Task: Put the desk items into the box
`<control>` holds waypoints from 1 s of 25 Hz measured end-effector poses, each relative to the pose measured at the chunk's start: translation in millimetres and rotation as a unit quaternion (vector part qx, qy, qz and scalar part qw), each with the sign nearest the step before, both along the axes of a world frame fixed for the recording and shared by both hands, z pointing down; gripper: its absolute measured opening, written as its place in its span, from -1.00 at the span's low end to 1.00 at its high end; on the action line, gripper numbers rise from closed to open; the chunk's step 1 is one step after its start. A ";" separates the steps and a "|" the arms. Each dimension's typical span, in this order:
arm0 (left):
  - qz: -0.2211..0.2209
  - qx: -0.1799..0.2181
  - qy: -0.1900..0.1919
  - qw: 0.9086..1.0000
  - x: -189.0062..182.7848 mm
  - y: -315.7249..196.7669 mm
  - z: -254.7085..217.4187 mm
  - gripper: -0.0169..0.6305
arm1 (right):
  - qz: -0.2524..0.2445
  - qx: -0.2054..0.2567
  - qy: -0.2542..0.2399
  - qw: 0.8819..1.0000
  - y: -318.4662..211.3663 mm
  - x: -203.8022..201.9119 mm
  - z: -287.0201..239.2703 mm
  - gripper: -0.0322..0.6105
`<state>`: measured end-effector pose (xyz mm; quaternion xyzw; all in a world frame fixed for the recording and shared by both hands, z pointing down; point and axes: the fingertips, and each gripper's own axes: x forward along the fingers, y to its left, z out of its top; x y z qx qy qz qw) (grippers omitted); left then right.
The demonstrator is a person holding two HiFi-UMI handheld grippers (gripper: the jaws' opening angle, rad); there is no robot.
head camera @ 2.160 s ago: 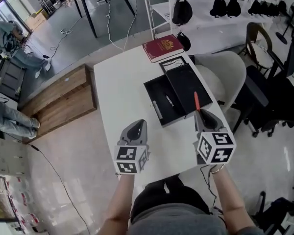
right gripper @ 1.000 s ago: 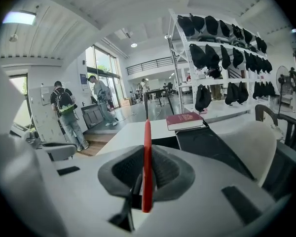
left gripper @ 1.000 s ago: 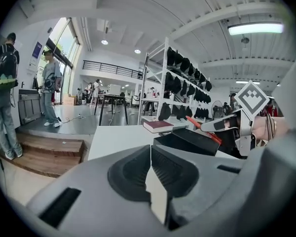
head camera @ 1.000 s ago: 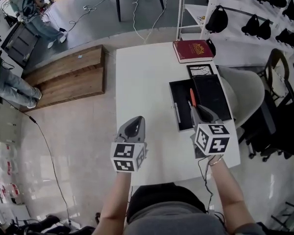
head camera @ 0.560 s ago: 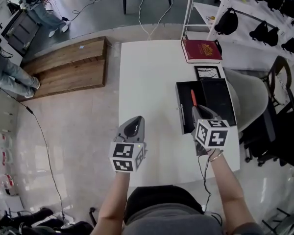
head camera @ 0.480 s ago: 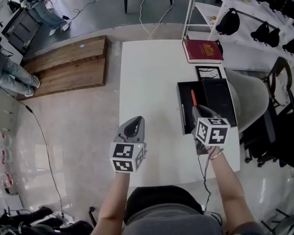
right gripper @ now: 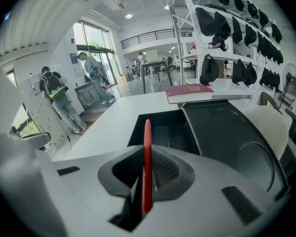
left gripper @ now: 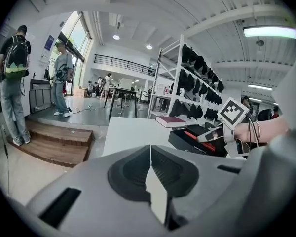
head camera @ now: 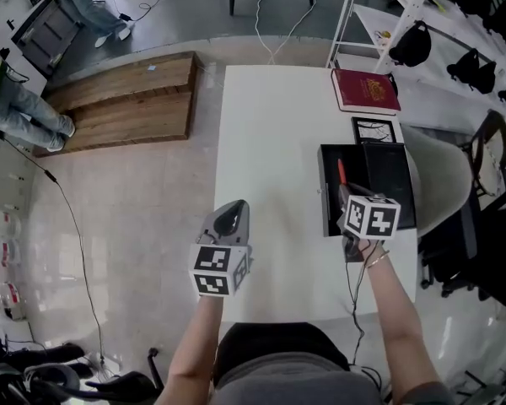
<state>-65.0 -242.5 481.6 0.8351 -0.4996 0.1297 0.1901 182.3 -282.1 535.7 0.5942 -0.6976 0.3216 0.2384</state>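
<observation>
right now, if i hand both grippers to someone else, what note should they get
Left gripper: shut, empty, held near the left edge of the white table.
Right gripper: shut on the red pen, which points out over the open black box.
Done: the pen is lifted and at the box, not yet released.
Left: let the pen go into the box. Then probably the red book and the small black-edged card, both lying on the table beyond the box.
</observation>
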 end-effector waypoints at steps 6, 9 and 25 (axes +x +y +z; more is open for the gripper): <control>-0.005 -0.004 0.001 1.000 -4.5 -1.9 3.7 -0.92 | -0.013 -0.024 0.025 0.999 -6.4 -1.3 13.9 -0.73; -0.008 -0.005 0.003 1.000 -5.0 -3.8 5.7 -0.92 | -0.015 -0.036 0.036 0.999 -8.5 0.8 22.2 -0.73; -0.011 -0.011 -0.001 1.000 -9.4 -7.5 5.5 -0.92 | -0.017 -0.086 0.060 0.994 -7.6 1.3 45.6 -0.73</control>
